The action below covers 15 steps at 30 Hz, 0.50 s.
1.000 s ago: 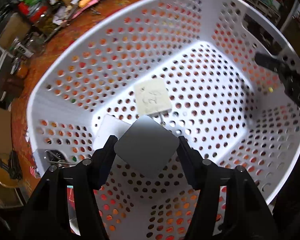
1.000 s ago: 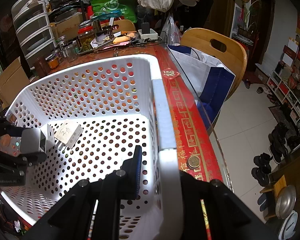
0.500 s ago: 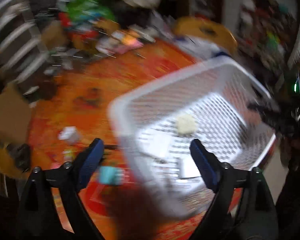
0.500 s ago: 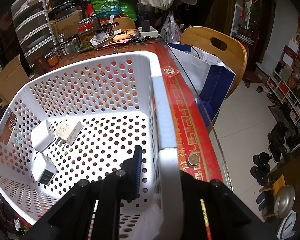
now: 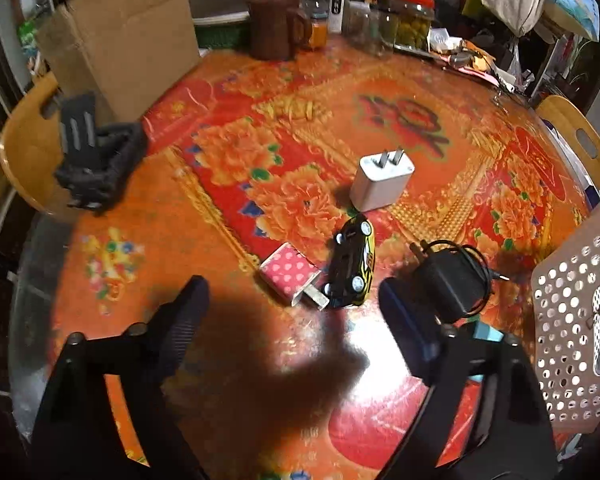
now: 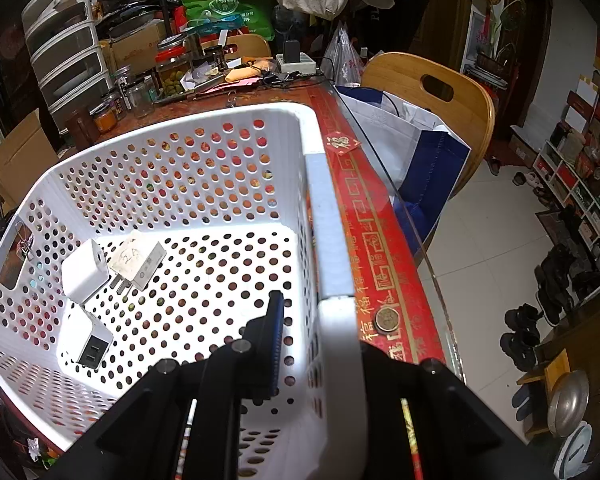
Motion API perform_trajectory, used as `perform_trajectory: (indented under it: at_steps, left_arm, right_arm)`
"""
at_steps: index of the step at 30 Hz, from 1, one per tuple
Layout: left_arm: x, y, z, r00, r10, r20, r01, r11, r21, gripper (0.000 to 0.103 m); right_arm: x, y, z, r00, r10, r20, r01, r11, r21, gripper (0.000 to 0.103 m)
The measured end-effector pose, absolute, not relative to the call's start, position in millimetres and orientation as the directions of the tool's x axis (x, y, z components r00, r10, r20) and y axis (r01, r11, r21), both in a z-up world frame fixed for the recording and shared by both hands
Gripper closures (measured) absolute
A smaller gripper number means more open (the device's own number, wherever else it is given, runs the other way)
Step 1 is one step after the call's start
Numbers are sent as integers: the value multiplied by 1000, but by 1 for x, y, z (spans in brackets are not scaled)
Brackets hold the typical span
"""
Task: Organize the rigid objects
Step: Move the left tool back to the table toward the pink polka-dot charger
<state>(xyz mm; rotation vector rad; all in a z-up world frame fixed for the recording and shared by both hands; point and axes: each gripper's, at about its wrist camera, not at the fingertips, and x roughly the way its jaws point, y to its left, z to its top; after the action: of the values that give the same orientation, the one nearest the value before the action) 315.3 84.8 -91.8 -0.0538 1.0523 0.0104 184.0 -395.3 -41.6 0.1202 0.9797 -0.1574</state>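
My left gripper (image 5: 292, 304) is open and empty above the red floral table. Just beyond its fingertips lie a pink dotted charger (image 5: 290, 278), a black and yellow toy car (image 5: 352, 264) and a black adapter with a cord (image 5: 450, 280). A white charger (image 5: 382, 182) lies farther off. My right gripper (image 6: 320, 320) is shut on the near rim of the white perforated basket (image 6: 332, 240). Inside the basket lie three white chargers: one (image 6: 84, 270), a labelled one (image 6: 138, 258) and one with two ports (image 6: 86, 336).
A corner of the basket (image 5: 572, 320) shows at the right in the left wrist view. A cardboard box (image 5: 116, 40), a brown mug (image 5: 274, 26) and jars (image 5: 412, 20) stand at the table's far edge. Wooden chairs (image 6: 428, 92) stand around. A coin (image 6: 387, 319) lies beside the basket.
My left gripper let go of the white charger in the basket, opened, and swung out left over the table. The right gripper kept its hold on the rim.
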Motion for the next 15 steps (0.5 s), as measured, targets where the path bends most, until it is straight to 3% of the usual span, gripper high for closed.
perform_trajectory:
  at_steps: [11, 15]
  left_arm:
    - [328, 103, -107, 512, -19, -859, -134, 986, -101, 37]
    - [326, 112, -108, 525, 5, -851, -187, 976, -110, 37]
  right_arm:
    - [185, -395, -41, 547, -77, -834, 185, 982, 30, 90]
    - [185, -394, -41, 549, -76, -833, 185, 982, 32, 90]
